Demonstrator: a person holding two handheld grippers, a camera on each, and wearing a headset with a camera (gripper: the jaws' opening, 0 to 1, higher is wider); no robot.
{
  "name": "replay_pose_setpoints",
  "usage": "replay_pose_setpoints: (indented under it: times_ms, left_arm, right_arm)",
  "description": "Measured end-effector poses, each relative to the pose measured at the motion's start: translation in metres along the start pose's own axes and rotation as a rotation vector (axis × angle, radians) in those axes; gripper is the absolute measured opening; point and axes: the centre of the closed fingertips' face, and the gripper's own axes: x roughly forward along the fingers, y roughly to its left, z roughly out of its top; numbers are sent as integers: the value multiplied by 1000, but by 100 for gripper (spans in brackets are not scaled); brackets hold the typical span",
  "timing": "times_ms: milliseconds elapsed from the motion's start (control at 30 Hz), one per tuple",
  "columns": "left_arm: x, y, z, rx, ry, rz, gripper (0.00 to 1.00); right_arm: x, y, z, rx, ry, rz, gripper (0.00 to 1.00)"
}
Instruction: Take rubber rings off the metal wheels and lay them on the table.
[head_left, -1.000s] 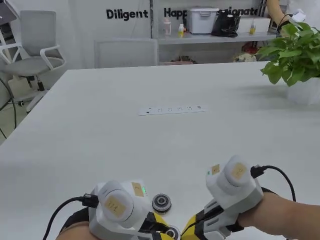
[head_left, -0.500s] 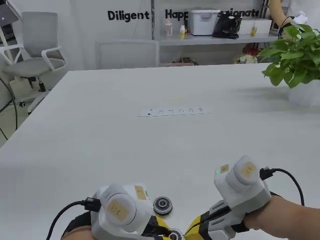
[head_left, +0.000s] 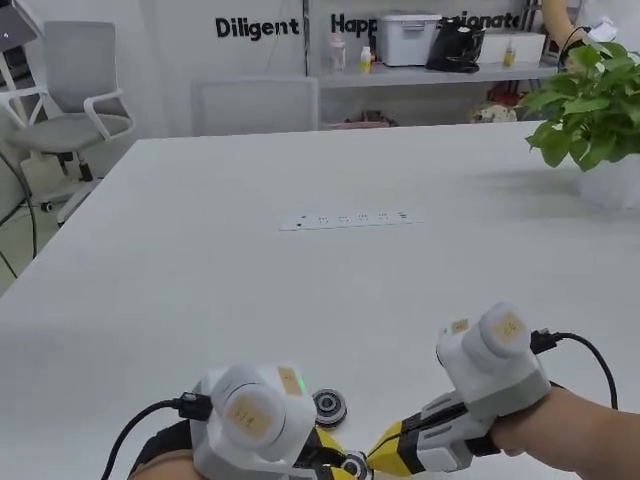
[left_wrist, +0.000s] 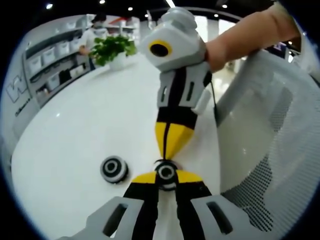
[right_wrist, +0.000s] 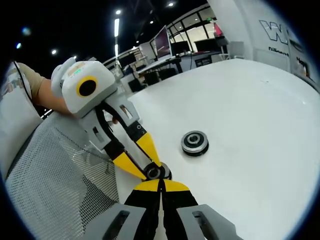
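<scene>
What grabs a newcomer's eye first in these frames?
Two yellow-tipped grippers meet nose to nose at the near edge of the white table: the left gripper clamps a small metal wheel, and the right gripper, jaws together, has its tips at that wheel. A second wheel lies flat on the table just beside them, and a leafy potted plant stands at the far right.

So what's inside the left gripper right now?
A small metal wheel, clamped between the left gripper's yellow tips. The right gripper's shut tips cover its far edge, so what they pinch there is hidden.
</scene>
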Motion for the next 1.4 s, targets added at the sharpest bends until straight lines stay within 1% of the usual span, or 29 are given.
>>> replay_pose_setpoints:
  times_ms: [167,400,467,500,533,567,600,633,667,733,767,833,933,1000,1067,1167,1267,1400]
  left_arm:
    - [0,0,0,-2,3,2,12]
    - [0,0,0,-6,5,-4,12]
    - [0,0,0,-6,5,-3,12]
    - [1,0,0,-6,4,0,12]
    - [0,1,0,-4,4,2,12]
    - [0,1,0,-6,3,-1,12]
    - [0,1,0,-10,0,-1,12]
    - [0,1,0,-4,-2,-1,12]
    - [0,0,0,-2,-5,-2,12]
    - [-1,0,0,-4,-10,-2,12]
    - [-1,0,0,9,-16,-5,12]
    - [-1,0,1,4,-22,-8,12]
    - [0,-1,1,17,-22,-15,13]
    - [-1,-1,1,35,-17,-21,14]
    - [-1,-2,1,38,-13,-25,14]
    - [-4,-3,1,45,-6,-35,15]
    - [-8,-6,0,55,-3,-56,18]
    - [-15,-8,4,60,-11,-69,20]
  right_arm:
    - [2,4,2,-2,-4,7,0]
    - [4,11,4,-3,-14,35,0]
    - [6,17,7,-4,-29,59,0]
    - [7,33,17,12,-83,141,0]
    - [6,18,18,-39,-66,51,0]
    - [5,22,13,-45,-40,74,0]
    - [6,22,12,-32,-46,74,0]
    - [7,19,7,-54,-27,60,0]
    - [7,16,1,-93,-4,48,0]
    - [7,18,2,-92,-15,54,0]
    - [6,19,4,-108,-24,56,0]
    - [6,20,7,-124,-29,58,0]
    - [7,20,7,-140,-30,55,0]
    - [6,19,6,-145,-29,55,0]
    - [6,19,6,-150,-29,53,0]
    - [4,18,8,-154,-33,50,0]
    - [3,19,9,-155,-38,54,0]
    - [2,22,11,-152,-43,66,0]
